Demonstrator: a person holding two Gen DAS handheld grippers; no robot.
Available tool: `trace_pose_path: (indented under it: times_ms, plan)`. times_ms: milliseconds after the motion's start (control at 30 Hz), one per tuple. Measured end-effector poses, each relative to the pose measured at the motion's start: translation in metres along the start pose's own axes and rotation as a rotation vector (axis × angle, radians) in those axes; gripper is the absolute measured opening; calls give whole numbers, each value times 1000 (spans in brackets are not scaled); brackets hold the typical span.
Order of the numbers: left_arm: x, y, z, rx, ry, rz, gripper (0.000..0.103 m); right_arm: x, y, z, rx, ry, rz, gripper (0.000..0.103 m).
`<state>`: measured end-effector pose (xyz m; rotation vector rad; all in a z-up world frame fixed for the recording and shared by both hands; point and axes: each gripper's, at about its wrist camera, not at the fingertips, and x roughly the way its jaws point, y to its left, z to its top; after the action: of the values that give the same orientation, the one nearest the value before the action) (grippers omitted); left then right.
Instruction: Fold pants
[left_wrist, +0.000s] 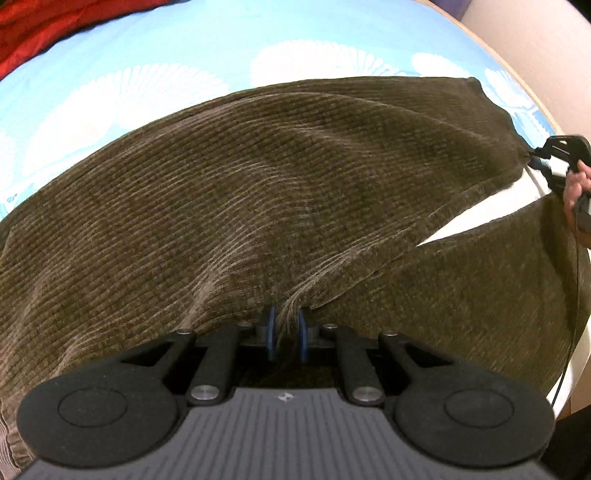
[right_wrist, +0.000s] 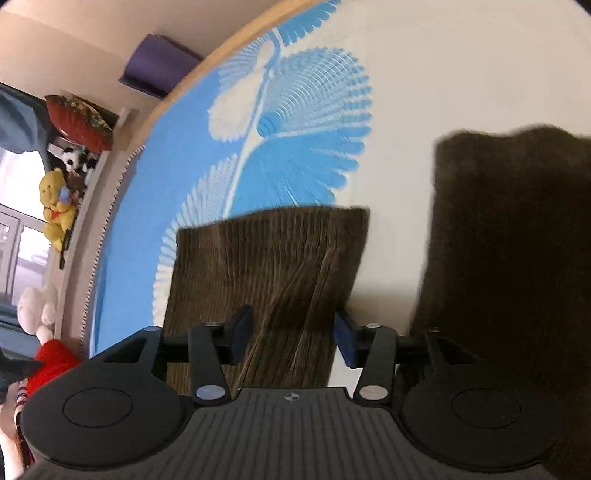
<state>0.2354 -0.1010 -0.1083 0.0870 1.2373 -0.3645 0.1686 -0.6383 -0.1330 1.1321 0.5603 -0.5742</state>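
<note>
Brown corduroy pants (left_wrist: 258, 184) lie spread over a blue and white bed sheet (left_wrist: 184, 48). My left gripper (left_wrist: 286, 332) points down at the cloth, shut on a pinched ridge of it near where the two legs part. My right gripper (left_wrist: 533, 153) sits at the far right, where the upper leg's hem corner is drawn to a point at its tips. In the right wrist view that leg (right_wrist: 266, 258) runs between the right gripper (right_wrist: 293, 336) pads, bunched and creased, with the jaws fairly wide around it. The other leg (right_wrist: 509, 240) lies dark to the right.
A wooden bed edge (right_wrist: 221, 48) curves past the sheet (right_wrist: 177, 184). Beyond it stand a shelf with stuffed toys (right_wrist: 55, 206) and a purple block (right_wrist: 159, 70). Red cloth (left_wrist: 29, 29) lies at the far corner. A hand (left_wrist: 576, 184) holds the right gripper.
</note>
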Motion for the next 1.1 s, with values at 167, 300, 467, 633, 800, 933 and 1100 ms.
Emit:
trace_pose_path:
  times_ms: [167, 300, 467, 633, 800, 933, 1100]
  plan:
    - [2, 6, -1, 2, 9, -44, 14, -7, 31, 8, -224, -153, 85, 8]
    - [-6, 10, 0, 53, 32, -129, 27, 6, 12, 12, -151, -115, -233, 8]
    - [-39, 40, 8, -38, -83, -268, 40, -24, 36, 6, -193, -225, -238, 19]
    - [-7, 62, -6, -113, -5, -175, 31, -68, 68, -3, -261, -319, -148, 36]
    - [-23, 44, -9, -74, -35, -69, 26, -126, 105, -26, -377, -285, 51, 37]
    - [-89, 33, -5, -66, -180, -35, 32, -192, 127, -61, -545, -235, 236, 43]
    - [-178, 30, -35, -67, -295, 50, 42, -262, 134, -113, -737, -177, 401, 44]
